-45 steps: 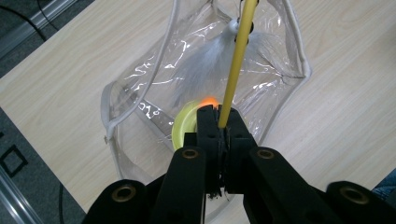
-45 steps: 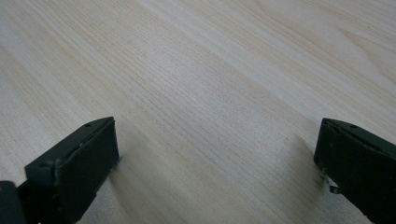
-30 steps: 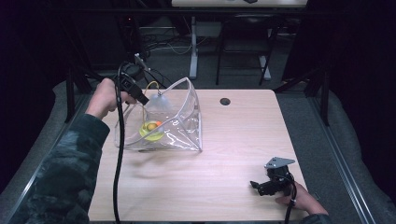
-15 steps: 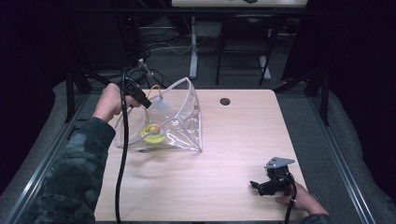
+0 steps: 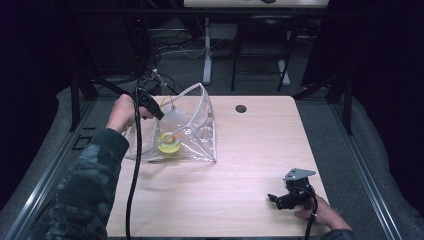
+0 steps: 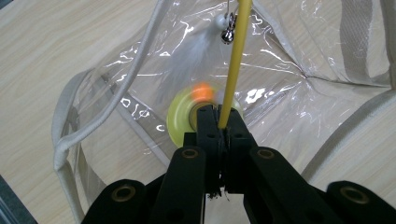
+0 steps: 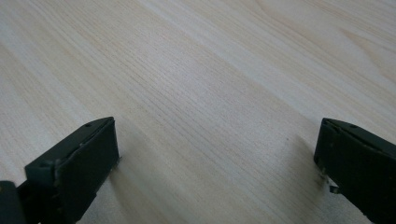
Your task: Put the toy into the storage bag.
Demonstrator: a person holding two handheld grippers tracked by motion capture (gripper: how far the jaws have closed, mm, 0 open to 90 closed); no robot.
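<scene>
A clear plastic bag with white trim lies open at the table's left. Inside it sit a yellow disc with an orange ball on it. My left gripper hovers over the bag's mouth, shut on a thin yellow stick. The stick reaches into the bag and carries a white feather and a small bell at its far end, above the disc. My right gripper rests open near the table's front right, over bare wood.
The wooden table has a dark round cable hole near its back edge. Dark chairs, table legs and cables stand on the floor behind. The left gripper's cable trails down along the sleeve.
The left hand has moved slightly right and down with the stick, and the feather end has gone deeper into the bag. The bag has shifted shape. The right gripper has stayed still.
</scene>
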